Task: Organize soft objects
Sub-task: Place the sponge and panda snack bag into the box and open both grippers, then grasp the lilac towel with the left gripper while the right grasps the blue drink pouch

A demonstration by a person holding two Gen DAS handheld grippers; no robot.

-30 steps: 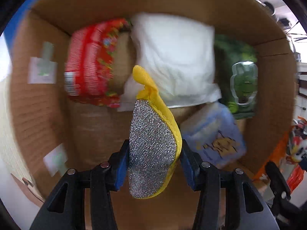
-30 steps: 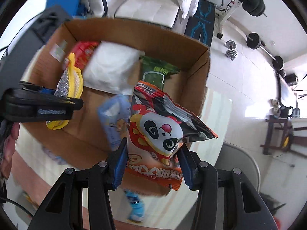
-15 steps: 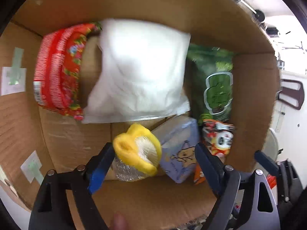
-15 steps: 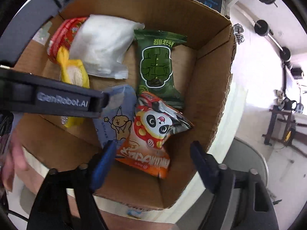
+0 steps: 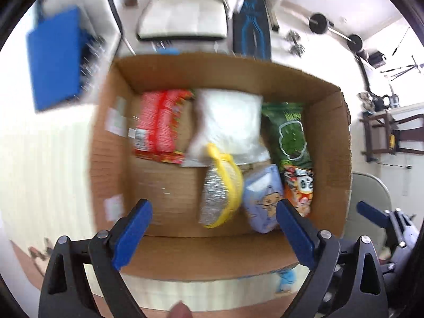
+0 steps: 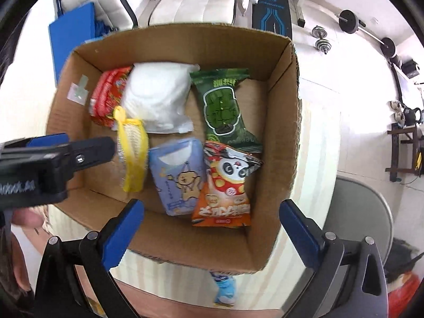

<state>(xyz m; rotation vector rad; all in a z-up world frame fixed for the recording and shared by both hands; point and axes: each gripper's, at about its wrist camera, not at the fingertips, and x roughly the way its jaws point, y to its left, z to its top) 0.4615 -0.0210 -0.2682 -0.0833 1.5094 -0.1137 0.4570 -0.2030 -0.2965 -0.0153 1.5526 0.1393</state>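
Both jaws have just been opening: left hand-held gripper (image 5: 213,234) released the yellow scrubber (image 5: 221,189), right hand-held gripper (image 6: 212,232) released the panda snack bag (image 6: 228,185); both lie in the cardboard box (image 6: 281,132), nothing between either pair of jaws, so likely two more items sorted
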